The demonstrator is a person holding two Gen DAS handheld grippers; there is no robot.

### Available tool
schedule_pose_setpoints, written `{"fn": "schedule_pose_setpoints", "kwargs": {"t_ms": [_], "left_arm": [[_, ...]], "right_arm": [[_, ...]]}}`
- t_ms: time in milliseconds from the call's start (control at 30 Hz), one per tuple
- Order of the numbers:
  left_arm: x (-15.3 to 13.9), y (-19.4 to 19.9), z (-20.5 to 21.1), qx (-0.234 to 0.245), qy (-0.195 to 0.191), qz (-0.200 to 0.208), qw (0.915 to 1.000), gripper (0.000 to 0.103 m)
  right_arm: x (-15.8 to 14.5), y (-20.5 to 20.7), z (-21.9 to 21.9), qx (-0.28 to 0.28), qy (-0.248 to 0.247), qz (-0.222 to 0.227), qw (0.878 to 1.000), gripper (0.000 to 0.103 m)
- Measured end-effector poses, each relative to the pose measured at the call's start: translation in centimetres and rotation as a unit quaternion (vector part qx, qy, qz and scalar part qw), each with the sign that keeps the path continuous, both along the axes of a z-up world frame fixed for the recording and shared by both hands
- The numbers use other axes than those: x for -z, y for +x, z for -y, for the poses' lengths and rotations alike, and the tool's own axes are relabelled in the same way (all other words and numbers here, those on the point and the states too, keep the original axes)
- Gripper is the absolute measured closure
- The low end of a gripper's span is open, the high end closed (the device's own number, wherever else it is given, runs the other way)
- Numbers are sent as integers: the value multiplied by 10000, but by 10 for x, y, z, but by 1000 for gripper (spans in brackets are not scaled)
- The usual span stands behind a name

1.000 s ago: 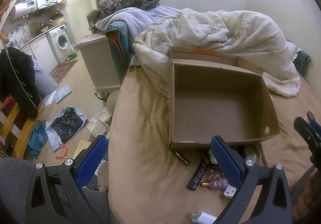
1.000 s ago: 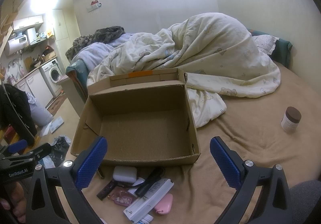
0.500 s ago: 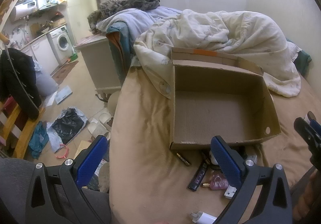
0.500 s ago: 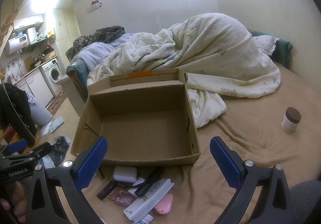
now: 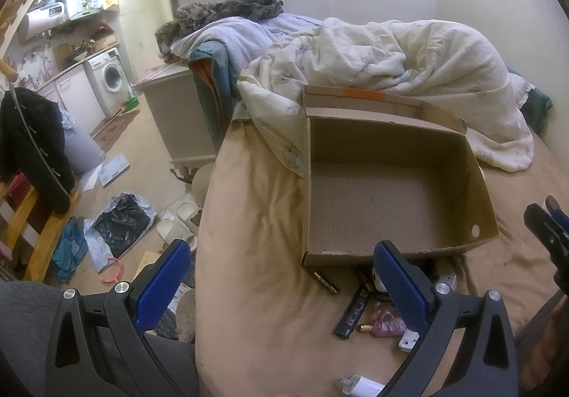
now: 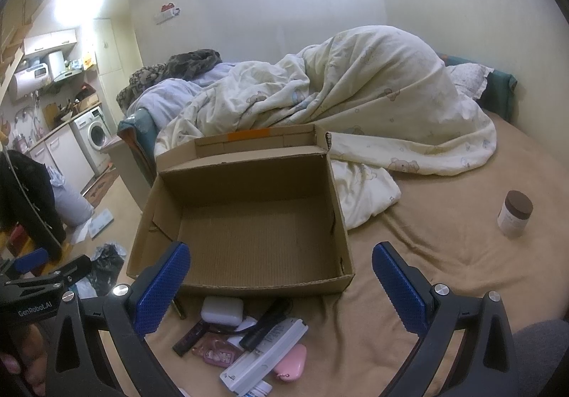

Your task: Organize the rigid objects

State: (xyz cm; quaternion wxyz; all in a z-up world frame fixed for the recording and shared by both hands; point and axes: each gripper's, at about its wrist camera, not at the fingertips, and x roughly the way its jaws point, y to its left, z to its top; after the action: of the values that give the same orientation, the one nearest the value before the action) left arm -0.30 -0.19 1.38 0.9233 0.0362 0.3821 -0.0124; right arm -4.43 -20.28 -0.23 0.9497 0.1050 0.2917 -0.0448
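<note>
We see the empty cardboard box [image 6: 249,219] open on the tan bed [image 6: 444,272], small items heaped just before its near wall: white case [image 6: 222,310], pink case [image 6: 291,366]. Only our right view shows the brown-lidded jar [image 6: 515,214], well right of the box. Both tongs, left [image 5: 281,285] and right [image 6: 281,285], are spread, holding nothing. Only the left view shows the cluttered floor [image 5: 142,205] left of the box.

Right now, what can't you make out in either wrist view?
- Small items in front of the cardboard box: left wrist view, partly hidden by the left gripper finger.
- White charger: left wrist view, cut off by the bottom edge.
- Jar label: right wrist view, too small to read.
- Right gripper: open, holds nothing.
</note>
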Motion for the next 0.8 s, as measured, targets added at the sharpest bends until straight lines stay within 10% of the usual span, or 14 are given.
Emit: {"fn": "schedule_pose_setpoints", "kwargs": {"t_ms": [800], "left_arm": [[-3, 1, -1, -30, 4, 32, 10000, 1]], "right_arm": [[0, 0, 0, -5, 4, 6, 10000, 0]]}}
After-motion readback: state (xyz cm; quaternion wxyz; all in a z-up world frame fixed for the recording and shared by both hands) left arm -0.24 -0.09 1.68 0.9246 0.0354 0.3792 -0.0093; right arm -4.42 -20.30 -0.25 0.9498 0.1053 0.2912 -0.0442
